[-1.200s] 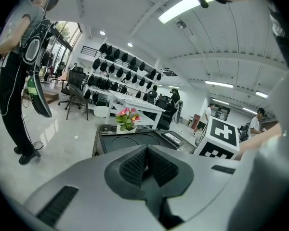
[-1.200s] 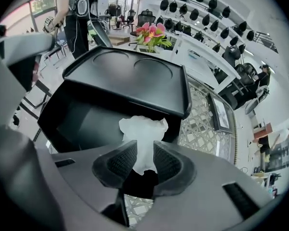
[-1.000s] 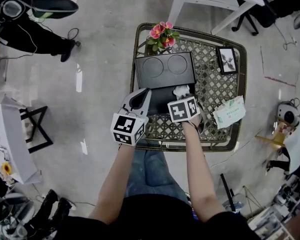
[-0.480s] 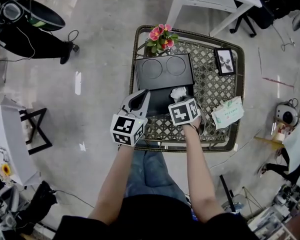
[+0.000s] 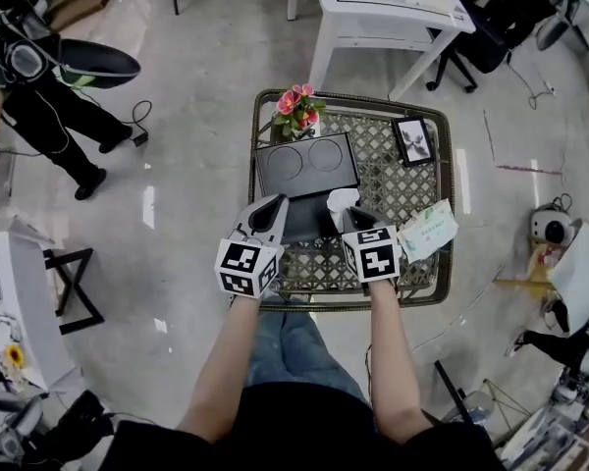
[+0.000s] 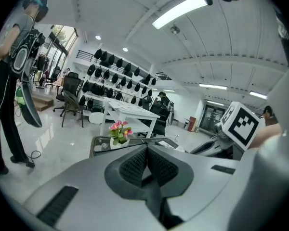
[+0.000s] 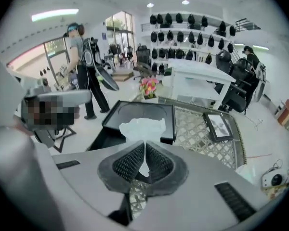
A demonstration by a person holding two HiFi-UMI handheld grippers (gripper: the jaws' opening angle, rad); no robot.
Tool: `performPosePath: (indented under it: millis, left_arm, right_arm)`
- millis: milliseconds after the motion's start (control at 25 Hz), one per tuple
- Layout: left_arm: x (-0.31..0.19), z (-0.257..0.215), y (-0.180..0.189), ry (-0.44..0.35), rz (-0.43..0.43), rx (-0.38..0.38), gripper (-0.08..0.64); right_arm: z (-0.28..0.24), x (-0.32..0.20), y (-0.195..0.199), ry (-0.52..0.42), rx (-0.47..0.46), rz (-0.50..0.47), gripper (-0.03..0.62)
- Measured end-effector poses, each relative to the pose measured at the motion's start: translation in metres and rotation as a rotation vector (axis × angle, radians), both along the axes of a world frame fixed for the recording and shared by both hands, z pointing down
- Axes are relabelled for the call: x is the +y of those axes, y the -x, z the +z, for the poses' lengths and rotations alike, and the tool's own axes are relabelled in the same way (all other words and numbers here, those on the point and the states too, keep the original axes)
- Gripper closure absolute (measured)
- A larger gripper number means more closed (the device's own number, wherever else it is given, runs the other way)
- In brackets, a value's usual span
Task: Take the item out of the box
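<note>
Both jaws of the right hand-held gripper (image 7: 144, 150) clench the lower edge of the white crumpled item (image 7: 143, 126). They hold it just above the right side of the open black box (image 5: 296, 226), probably to clear its rim. The left hand-held gripper (image 6: 147, 155), pinched shut and empty, sits at the box's near left corner on the desk (image 5: 412, 189), perhaps steadying it. I can't tell if they touch. The grippers hide the box's inside.

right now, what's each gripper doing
Left gripper: jaws closed, nothing between them.
Right gripper: jaws closed on the white tissue.
</note>
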State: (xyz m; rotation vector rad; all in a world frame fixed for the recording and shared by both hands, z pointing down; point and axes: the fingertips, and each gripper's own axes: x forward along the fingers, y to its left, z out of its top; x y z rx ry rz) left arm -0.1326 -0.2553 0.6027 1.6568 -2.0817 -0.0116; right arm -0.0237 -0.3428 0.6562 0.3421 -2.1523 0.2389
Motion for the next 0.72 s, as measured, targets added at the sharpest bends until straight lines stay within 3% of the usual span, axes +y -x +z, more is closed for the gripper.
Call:
performPosePath:
  millis: [360,720]
  left_arm:
    - [-0.016,-0.095,-0.005,-0.102,0.077,-0.126,0.54]
    - [-0.004,-0.154,-0.03,-0.181,0.13,-0.239,0.54]
  right_arm:
    - [-0.125,-0.005,-0.027,-0.052,-0.463,0.104,0.578]
    - [-0.207,-0.008,-0.069,-0.162,-0.798,0.248,0.578]
